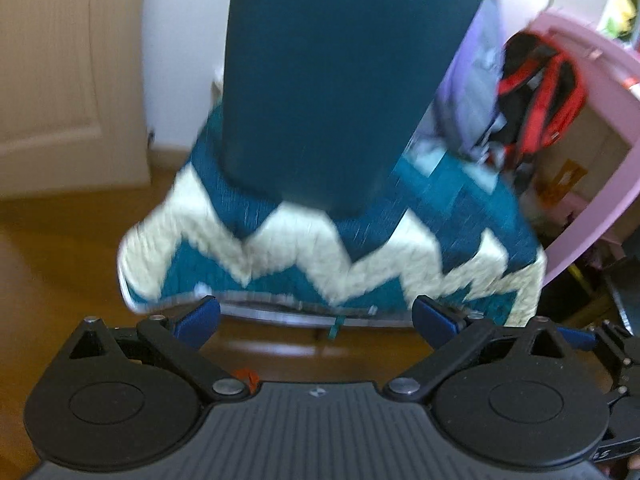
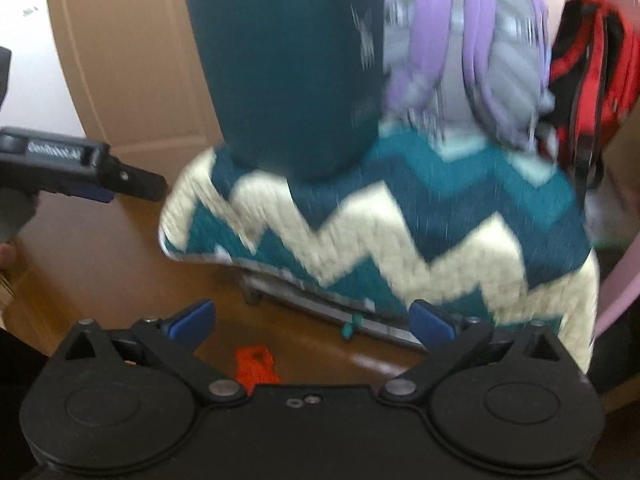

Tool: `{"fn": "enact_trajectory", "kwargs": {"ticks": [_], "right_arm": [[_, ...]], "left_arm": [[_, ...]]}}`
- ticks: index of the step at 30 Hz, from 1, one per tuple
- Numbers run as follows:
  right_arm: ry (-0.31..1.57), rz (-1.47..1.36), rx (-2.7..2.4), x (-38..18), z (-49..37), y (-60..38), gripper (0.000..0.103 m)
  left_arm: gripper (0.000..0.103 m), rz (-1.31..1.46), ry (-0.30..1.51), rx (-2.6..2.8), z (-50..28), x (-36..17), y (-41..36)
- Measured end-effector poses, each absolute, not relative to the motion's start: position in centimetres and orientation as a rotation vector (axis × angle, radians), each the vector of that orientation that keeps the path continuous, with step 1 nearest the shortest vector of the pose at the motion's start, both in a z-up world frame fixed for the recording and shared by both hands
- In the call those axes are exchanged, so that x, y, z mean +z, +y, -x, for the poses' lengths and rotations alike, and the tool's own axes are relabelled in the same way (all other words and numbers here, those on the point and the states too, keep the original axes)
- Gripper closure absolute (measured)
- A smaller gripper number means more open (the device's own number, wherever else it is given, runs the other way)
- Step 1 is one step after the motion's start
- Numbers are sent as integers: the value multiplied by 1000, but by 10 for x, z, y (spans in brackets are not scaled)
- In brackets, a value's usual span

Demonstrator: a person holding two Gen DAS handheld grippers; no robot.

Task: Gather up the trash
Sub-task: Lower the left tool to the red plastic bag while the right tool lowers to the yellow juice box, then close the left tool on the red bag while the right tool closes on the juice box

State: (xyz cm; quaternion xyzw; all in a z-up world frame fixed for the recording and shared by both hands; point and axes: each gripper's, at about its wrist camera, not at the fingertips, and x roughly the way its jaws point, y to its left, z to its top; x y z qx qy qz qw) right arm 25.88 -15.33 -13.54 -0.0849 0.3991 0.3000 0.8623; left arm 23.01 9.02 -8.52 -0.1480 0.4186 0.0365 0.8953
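Observation:
An orange piece of trash (image 2: 256,366) lies on the wooden floor just in front of my right gripper (image 2: 312,322), which is open and empty. A sliver of it shows in the left wrist view (image 1: 245,376), close under my left gripper (image 1: 316,316), also open and empty. Both grippers face a chair with a teal and cream zigzag cushion (image 1: 320,248), seen also in the right wrist view (image 2: 380,232). My left gripper shows from the side in the right wrist view (image 2: 132,180). Both views are blurred.
The chair has a dark teal backrest (image 1: 332,80). A purple and grey backpack (image 2: 472,48) and a red and black backpack (image 2: 592,80) hang behind it. A pink board (image 1: 600,160) stands to the right. A cream door (image 1: 60,80) is at the left.

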Motion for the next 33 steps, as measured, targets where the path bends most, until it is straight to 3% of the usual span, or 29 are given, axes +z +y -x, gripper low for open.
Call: {"fn": "enact_trajectory", "kwargs": {"ticks": [8, 21, 29, 33], "right_arm": [[1056, 179, 597, -240, -289, -148, 3], [1387, 425, 664, -402, -299, -127, 10], [1500, 527, 736, -467, -296, -118, 21], [1510, 558, 756, -489, -296, -115, 22]], "left_arm": [[0, 414, 1078, 155, -261, -202, 89], [0, 395, 1437, 247, -302, -389, 88], [0, 351, 1600, 195, -309, -471, 74], [0, 353, 1634, 188, -312, -497, 69]]}}
